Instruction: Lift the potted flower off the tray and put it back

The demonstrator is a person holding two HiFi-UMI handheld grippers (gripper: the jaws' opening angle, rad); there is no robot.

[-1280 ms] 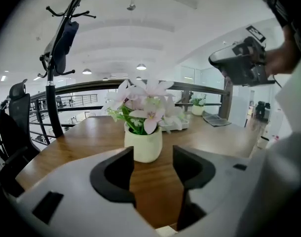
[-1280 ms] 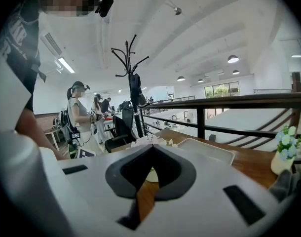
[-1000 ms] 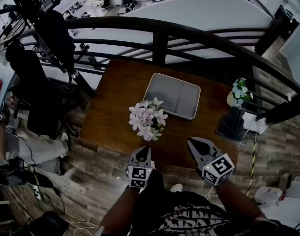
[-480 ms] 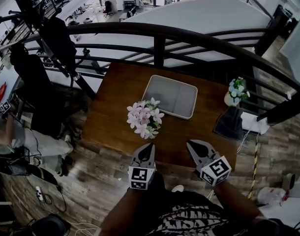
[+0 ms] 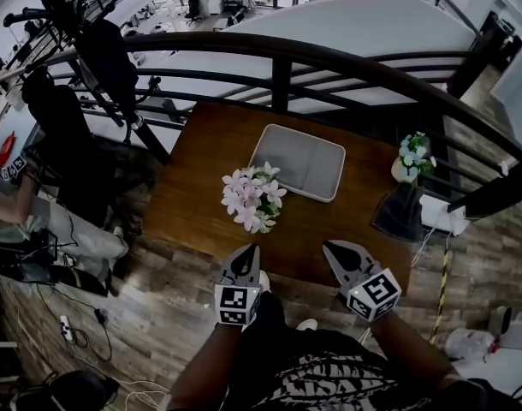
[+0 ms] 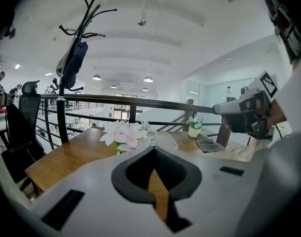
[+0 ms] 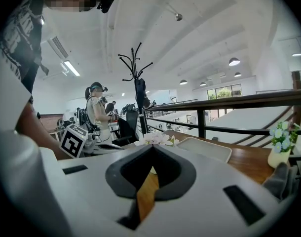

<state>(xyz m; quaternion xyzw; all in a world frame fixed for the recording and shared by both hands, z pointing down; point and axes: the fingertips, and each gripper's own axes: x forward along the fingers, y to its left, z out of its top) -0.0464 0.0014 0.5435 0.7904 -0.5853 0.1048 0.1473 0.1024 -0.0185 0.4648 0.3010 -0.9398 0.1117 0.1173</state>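
Observation:
The potted flower (image 5: 253,198), a bunch of pink-white blossoms, stands on the wooden table (image 5: 192,187) just in front of the near left corner of the grey tray (image 5: 299,162), which holds nothing. In the left gripper view the flower (image 6: 125,134) is straight ahead, with the tray (image 6: 166,138) behind it. My left gripper (image 5: 248,253) hovers at the table's near edge, short of the flower, shut and holding nothing. My right gripper (image 5: 333,252) hangs beside it to the right, also shut and holding nothing. From the right gripper view the flower (image 7: 155,138) lies ahead to the left of the tray (image 7: 206,148).
A small white pot of blue-white flowers (image 5: 412,158) stands at the table's right end above a dark cloth (image 5: 401,213). A dark curved railing (image 5: 282,58) runs behind the table. A coat stand (image 5: 90,50) and an office chair (image 5: 60,144) are at the left.
My left gripper has lifted a little at the table's near edge. The right gripper has barely shifted. The flower and the tray are where they were.

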